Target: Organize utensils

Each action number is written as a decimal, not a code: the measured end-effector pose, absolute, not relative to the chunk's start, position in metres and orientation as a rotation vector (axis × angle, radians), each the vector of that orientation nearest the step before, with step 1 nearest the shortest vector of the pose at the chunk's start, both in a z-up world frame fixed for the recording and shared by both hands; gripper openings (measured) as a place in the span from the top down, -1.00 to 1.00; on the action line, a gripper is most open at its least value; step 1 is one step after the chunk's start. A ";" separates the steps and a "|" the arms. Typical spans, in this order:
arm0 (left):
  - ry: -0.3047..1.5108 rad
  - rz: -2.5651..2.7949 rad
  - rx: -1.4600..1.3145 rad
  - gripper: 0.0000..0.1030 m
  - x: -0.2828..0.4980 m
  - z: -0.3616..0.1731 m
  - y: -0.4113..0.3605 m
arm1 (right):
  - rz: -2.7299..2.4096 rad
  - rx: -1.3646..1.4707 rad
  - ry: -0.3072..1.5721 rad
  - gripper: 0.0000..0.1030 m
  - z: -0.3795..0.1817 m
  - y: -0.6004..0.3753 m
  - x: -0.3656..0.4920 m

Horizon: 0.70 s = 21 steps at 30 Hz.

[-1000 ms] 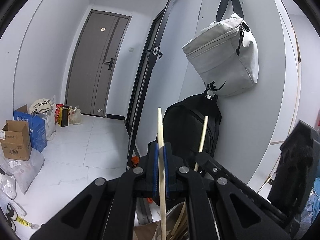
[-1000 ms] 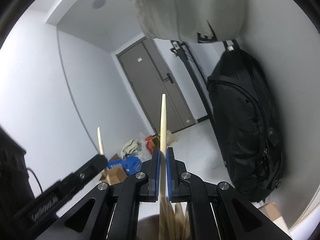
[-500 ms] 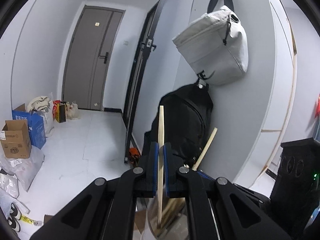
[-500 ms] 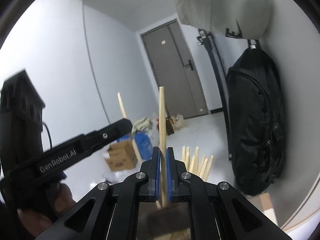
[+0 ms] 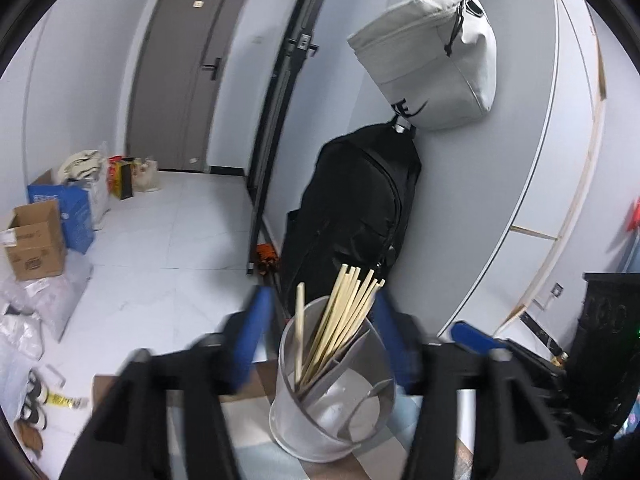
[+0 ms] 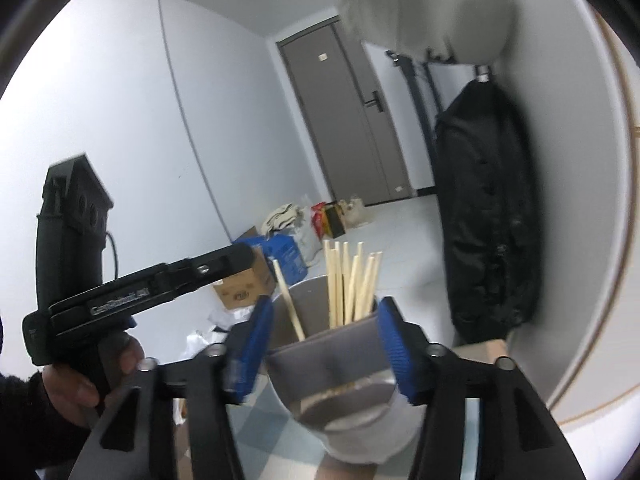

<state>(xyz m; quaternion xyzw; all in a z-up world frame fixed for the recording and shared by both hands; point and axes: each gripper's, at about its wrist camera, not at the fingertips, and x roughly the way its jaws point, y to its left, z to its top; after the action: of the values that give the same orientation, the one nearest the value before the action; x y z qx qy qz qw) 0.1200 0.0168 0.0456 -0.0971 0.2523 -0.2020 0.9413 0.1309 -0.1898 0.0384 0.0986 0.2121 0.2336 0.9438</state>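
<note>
Opening clear of the holder (image 5: 332, 392) rim, left gripper (image 5: 320, 344) and right gripper (image 6: 326, 344) hold nothing.

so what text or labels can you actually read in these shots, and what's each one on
"GenRobot.AI", blurred but legible: side of the left gripper, in the right wrist view.
Large dark letters, partly hidden, unreadable: grey bag.
White print, too small: blue box.
Printed label, too small: cardboard box.
Small plate, unreadable: door.

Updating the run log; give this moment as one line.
left gripper: opening, empty | right gripper: opening, empty | chopsticks: in holder | lone chopstick: apart from bunch
</note>
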 end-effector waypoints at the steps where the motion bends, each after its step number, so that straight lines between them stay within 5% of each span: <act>1: 0.514 -0.401 -0.197 -0.02 0.114 0.049 0.014 | 0.471 0.213 0.429 -0.27 0.043 -0.195 0.123; 6: 0.567 -0.286 -0.160 -0.06 0.093 0.058 -0.002 | 0.448 0.218 0.395 -0.65 0.062 -0.205 0.098; 11: 0.556 -0.197 -0.124 -0.40 0.064 0.069 -0.011 | 0.450 0.208 0.369 -0.96 0.081 -0.209 0.076; 16: 0.520 -0.146 -0.076 -0.42 0.036 0.084 -0.019 | 0.453 0.200 0.319 -1.00 0.099 -0.212 0.049; 21: 0.463 -0.096 -0.060 -0.73 0.018 0.095 -0.022 | 0.455 0.205 0.313 -1.00 0.105 -0.215 0.034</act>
<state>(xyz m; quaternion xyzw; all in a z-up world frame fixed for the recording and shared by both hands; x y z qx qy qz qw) 0.0178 -0.0221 0.0953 -0.0298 0.2292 -0.0473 0.9718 0.0343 -0.2151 0.1049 0.1012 0.1542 0.2242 0.9569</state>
